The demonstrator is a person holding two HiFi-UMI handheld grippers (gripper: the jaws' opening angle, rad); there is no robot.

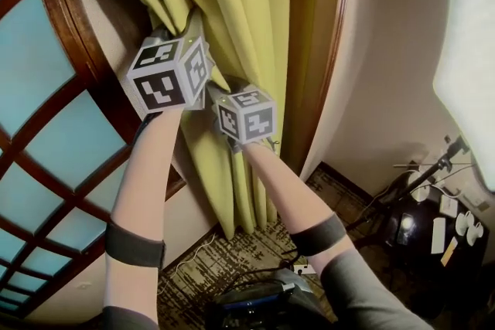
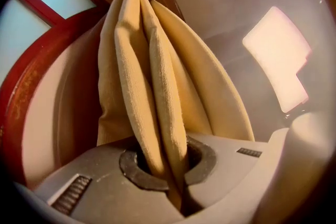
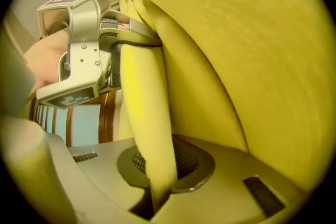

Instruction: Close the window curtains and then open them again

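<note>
A yellow-green curtain (image 1: 232,4) hangs bunched in folds beside the dark wooden window frame (image 1: 73,35). My left gripper (image 1: 186,39) is shut on the curtain's folds (image 2: 157,113), which run up from between its jaws. Just to its right and lower, my right gripper (image 1: 224,93) is shut on another fold of the same curtain (image 3: 149,128). In the right gripper view the left gripper (image 3: 113,57) shows at upper left, clamped on the cloth. The window panes (image 1: 35,58) stand uncovered at the left.
A wooden door-frame post (image 1: 317,50) stands right of the curtain, then a beige wall (image 1: 387,58). On the patterned carpet (image 1: 224,259) lie cables, a tripod stand (image 1: 433,166) and a dark round table (image 1: 433,236) with small white items. A white lampshade (image 1: 472,50) hangs at the right.
</note>
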